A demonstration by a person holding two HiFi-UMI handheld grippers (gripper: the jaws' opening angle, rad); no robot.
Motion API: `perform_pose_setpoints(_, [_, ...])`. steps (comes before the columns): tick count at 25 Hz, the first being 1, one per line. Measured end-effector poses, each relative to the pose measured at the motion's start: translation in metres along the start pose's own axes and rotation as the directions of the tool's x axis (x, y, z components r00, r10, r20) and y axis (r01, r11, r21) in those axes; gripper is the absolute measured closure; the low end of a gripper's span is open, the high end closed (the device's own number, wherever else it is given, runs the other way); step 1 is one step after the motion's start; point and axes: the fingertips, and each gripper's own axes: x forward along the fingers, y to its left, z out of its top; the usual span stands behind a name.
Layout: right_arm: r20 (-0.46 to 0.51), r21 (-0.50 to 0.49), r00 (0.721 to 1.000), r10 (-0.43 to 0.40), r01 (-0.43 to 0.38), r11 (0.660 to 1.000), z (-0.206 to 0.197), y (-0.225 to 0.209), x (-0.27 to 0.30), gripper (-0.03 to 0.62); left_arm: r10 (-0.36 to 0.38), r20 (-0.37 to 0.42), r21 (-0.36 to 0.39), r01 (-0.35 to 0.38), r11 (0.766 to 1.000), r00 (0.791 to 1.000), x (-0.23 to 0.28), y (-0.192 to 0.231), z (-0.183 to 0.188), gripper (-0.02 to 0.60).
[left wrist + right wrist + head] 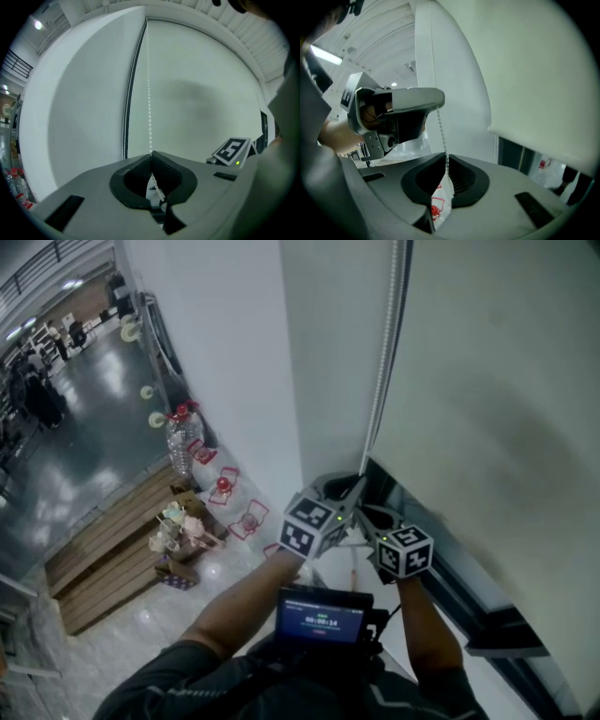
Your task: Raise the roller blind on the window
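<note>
We find the roller blind (487, 381) covering most of the window, its bottom bar (534, 140) up far enough that dark glass shows under it, so we judge the raise part done. The bead chain (382, 362) runs down the blind's left edge. Both tools are on it, the left gripper (345, 488) higher and the right gripper (377, 519) just beneath. The left claw is clenched on the chain, its pads meeting on the beads. The right claw is slack: a slim gap stands between its pads and the chain threads through unpressed. We read the step as a hand-over-hand pull, one claw holding while the other takes a new bite. To do it well, we would keep the left clamped so the blind cannot run back. We would also seat the right squarely, beads between the ribbed faces, and draw straight down along the chain's own line, never out from the wall. The head view gives the order of the two tools and the floor (84, 456) far below, but no pads. The left gripper view shows the closed pads and the chain climbing the full blind, with a darker line beside it, second strand or frame edge, we cannot tell. Only the right gripper view shows the bottom bar, the glass and the chain dropping from the left tool's tips.
</note>
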Motion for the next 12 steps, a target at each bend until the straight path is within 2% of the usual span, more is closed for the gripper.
perform_pose_setpoints(2, [0.046,-0.048,0.998,-0.032,0.034,0.998,0.016,-0.002,-0.011,0.556,0.007,0.002,-0.004,-0.007,1.0,1.0,-0.002,0.004,0.0,0.583])
perform_pose_setpoints(7, [0.199,-0.087,0.979,-0.031,0.05,0.995,0.081,0.0,-0.046,0.539,0.002,0.004,-0.011,-0.002,1.0,1.0,-0.002,0.002,-0.002,0.583])
perform_pose_setpoints(10, [0.319,-0.129,0.948,-0.003,0.047,0.991,0.141,0.012,-0.066,0.53,-0.002,0.001,-0.009,0.002,1.0,1.0,-0.001,-0.002,0.0,0.583])
perform_pose_setpoints(12, [0.402,-0.156,0.915,0.002,0.066,0.986,0.179,0.022,-0.079,0.5,-0.004,-0.001,-0.008,0.004,1.0,1.0,-0.002,-0.005,0.0,0.583])
